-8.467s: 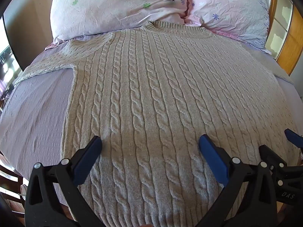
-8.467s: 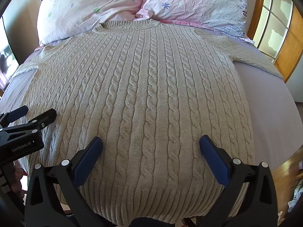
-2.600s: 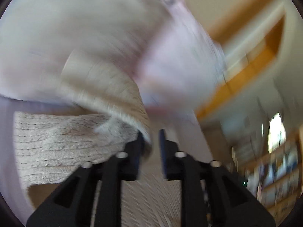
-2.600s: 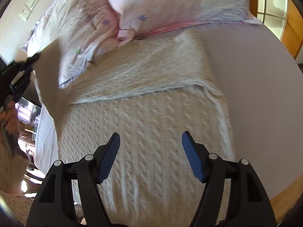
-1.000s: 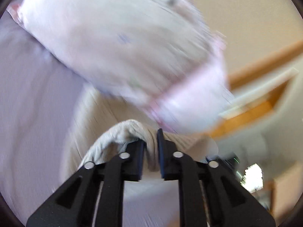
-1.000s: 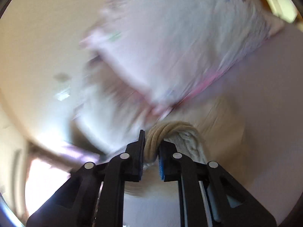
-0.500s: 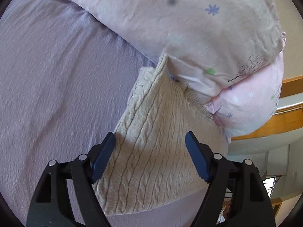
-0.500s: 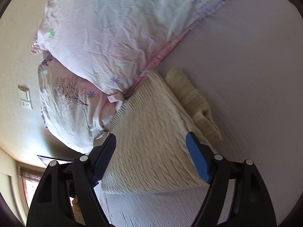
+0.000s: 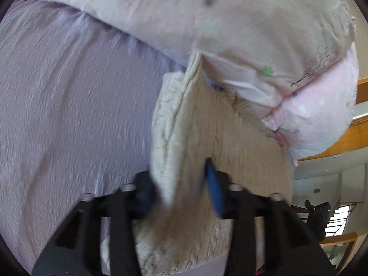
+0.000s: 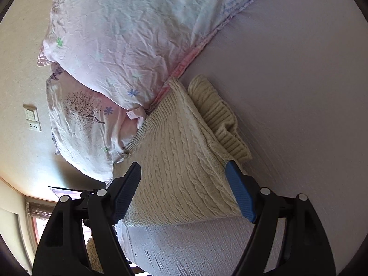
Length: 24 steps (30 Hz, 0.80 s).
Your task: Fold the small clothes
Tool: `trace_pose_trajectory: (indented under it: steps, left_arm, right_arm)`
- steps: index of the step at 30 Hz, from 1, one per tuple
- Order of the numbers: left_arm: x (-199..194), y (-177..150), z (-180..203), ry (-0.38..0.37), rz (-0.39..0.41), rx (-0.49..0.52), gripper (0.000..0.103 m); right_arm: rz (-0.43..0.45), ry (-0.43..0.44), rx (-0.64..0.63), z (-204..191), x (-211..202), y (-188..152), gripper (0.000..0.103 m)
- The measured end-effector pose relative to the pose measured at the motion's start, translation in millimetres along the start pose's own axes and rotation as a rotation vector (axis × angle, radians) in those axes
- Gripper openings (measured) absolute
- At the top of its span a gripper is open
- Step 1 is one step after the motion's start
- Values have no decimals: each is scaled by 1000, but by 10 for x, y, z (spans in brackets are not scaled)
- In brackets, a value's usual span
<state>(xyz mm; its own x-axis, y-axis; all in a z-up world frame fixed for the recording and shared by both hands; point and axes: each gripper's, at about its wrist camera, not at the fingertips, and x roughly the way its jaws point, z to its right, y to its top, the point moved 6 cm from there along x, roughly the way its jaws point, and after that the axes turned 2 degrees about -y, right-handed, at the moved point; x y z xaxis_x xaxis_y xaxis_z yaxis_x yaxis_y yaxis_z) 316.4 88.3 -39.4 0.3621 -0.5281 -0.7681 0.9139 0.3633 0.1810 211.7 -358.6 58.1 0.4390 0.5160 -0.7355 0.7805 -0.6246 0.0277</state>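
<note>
Narrowed, left claw now straddles the folded sweater.

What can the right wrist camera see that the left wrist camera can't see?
Only the right wrist view shows the ribbed cuff poking out beside the folded sweater, and a wall switch. It also shows the right gripper open, with the sweater lying between its fingers.

Only the left wrist view shows the wooden headboard and the left gripper, blurred, closing around a raised edge of the sweater.

Both show the sweater, the flowery pillows and the purple sheet.
</note>
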Motion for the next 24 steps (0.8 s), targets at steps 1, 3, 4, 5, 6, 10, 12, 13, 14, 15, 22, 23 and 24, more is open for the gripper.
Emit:
trace_pose_trajectory:
  steps: [1,3,4,5,6,10,12,13,14,15,22,23,24]
  left_arm:
    - [-16,-22,-9,-28,5,-35,27]
    - [-87,-59,35,-101,25,-111,24]
    - [-114,-72,120,-144,29,-130,23]
    - [-153,-93,304,-198,35,-132,21]
    - [-177,-105,476,-231,36,-116,20]
    - [-96,-261,1603,-440,-4,-19,16]
    - [155,-451,2283,-564,-50,13,13]
    - [332,-555,2544,-606,-79,9,14]
    - [533,-669,2771,-629,-113,3,20]
    - [796,-832,3013,-673,-180,-16,20]
    - [784,-949,2910,-638,-129,21,62]
    - [738,-866,2782,-587,-85,23,63]
    - [674,-787,2571,-509,-40,5,64]
  right_arm:
    - [-5,2,-1,4,3,1,78]
    - [-16,10,-6,15,-1,16,78]
    - [-22,15,-9,25,-13,32,78]
    - [-24,17,-10,32,-23,45,78]
    - [-23,16,-13,47,-43,62,78]
    - [12,8,-5,184,-215,186,78]
    - [36,6,9,272,-312,247,78]
    - [47,3,18,324,-360,279,78]
    - [57,1,33,391,-417,317,78]
    - [62,-2,42,441,-459,345,78]
    - [55,67,-7,355,-629,626,78]
    - [40,89,-30,279,-588,636,78]
    - [21,105,-59,191,-531,644,78]
